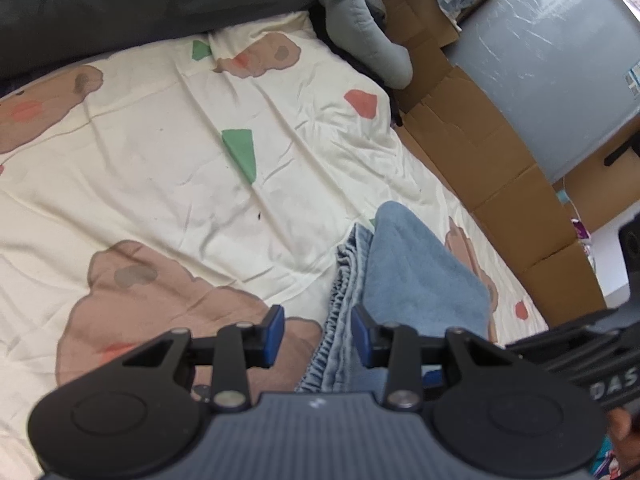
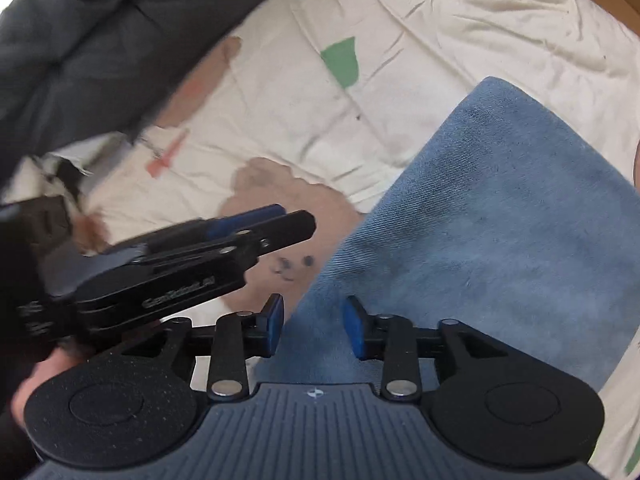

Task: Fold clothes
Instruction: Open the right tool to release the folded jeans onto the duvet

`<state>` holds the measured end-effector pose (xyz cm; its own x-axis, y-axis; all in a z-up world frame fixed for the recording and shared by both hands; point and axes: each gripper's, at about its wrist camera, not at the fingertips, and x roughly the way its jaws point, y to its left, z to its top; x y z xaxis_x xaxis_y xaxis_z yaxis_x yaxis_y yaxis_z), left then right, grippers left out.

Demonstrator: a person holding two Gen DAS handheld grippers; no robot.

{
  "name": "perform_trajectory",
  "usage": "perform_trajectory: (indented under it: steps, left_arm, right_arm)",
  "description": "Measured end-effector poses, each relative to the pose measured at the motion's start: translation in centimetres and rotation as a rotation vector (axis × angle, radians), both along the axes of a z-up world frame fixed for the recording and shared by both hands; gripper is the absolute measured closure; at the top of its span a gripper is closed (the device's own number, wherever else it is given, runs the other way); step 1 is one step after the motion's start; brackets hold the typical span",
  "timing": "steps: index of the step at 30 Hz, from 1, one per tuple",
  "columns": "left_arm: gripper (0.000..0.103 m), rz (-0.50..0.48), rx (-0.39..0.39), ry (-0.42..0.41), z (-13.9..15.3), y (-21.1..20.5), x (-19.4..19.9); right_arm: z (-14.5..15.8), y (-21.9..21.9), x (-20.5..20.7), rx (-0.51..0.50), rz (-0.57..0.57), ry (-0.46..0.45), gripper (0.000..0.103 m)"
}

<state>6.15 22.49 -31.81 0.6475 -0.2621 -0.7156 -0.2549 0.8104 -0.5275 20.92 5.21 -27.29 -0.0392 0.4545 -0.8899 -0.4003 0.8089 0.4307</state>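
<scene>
A folded blue denim garment [image 1: 416,272] lies on the cream patterned bedsheet [image 1: 160,184], its gathered elastic waistband [image 1: 340,312] along the left edge. My left gripper [image 1: 319,336] hovers over that waistband; the jaws stand apart and the blue pads [image 1: 275,334] do not press on the cloth. In the right wrist view the garment [image 2: 500,216] fills the right half. My right gripper [image 2: 314,322] is open above its near left corner, with cloth under the gap but not pinched. The left gripper [image 2: 280,220] shows there side-on, just left of the garment.
A dark grey quilt [image 1: 132,0] lies along the far side of the bed. A grey plush toy [image 1: 360,28], flattened cardboard [image 1: 500,168] and a grey panel [image 1: 560,64] line the right edge. A hand [image 2: 44,376] holds the left tool.
</scene>
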Motion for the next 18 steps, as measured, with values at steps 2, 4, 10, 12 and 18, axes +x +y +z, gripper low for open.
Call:
perform_trajectory:
  steps: [2,4,10,12,18]
  left_arm:
    - [0.064,0.003,-0.005,-0.002,0.3,0.2,-0.3]
    - [0.060,-0.008,-0.015,-0.005,0.3,0.1,-0.4]
    - [0.042,-0.056,-0.075,0.001,-0.1,-0.8,-1.1]
    - [0.039,-0.068,-0.105,0.008,-0.6,-1.4,-1.3]
    - [0.039,-0.099,-0.161,0.042,-2.6,-2.6,-1.8]
  right_arm:
    - [0.7,-0.8,-0.2,0.020,-0.034,-0.009,0.064]
    - [1.2,-1.7,-0.3,0.035,-0.074,-0.020,0.064]
    - [0.9,-5.8,-0.8,0.023,-0.208,-0.050,0.064]
    - [0.5,-7.2,-1.2,0.004,-0.246,-0.059,0.064]
    - [-1.3,-12.2,-3.0,-0.064,-0.376,-0.078,0.064]
